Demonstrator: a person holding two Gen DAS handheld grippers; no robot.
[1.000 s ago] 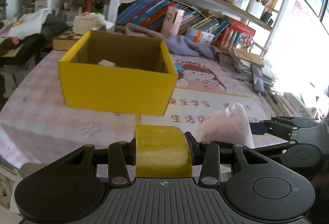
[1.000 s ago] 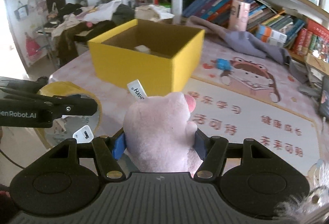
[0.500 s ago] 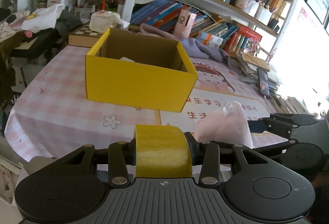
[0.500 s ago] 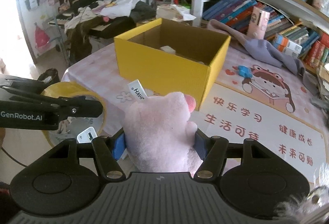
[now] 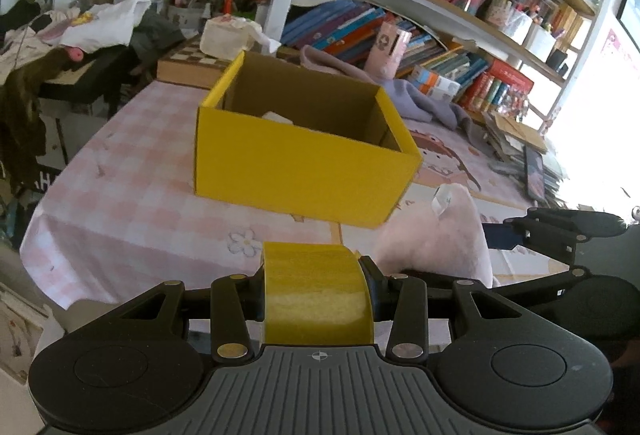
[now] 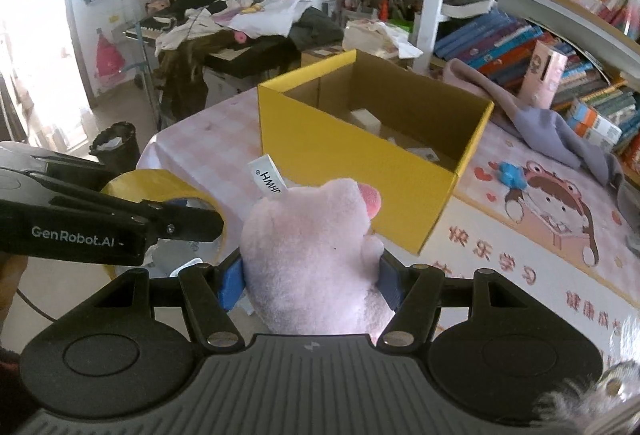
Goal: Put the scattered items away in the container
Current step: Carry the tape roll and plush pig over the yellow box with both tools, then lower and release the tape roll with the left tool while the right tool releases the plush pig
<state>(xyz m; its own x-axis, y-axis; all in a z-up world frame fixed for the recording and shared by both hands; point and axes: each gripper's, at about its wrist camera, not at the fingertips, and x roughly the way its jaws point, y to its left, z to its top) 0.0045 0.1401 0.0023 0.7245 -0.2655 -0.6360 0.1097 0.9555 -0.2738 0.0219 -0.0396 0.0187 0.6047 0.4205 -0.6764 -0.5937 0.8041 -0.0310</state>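
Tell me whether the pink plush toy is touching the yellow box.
Apart. The right wrist view shows the pink plush toy clamped in the right gripper, with tablecloth visible before the yellow box.

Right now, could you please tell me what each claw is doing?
Left claw: closed on the tape roll.
Right claw: closed on the pink plush toy.

left gripper [image 5: 316, 291] clamping yellow tape roll [image 5: 316, 299] — yellow box [image 5: 296, 171] ahead

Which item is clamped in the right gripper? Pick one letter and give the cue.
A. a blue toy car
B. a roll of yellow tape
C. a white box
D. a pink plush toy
D: in the right wrist view the pink plush toy sits squeezed between the right gripper pads, while the yellow tape roll is in the left gripper.
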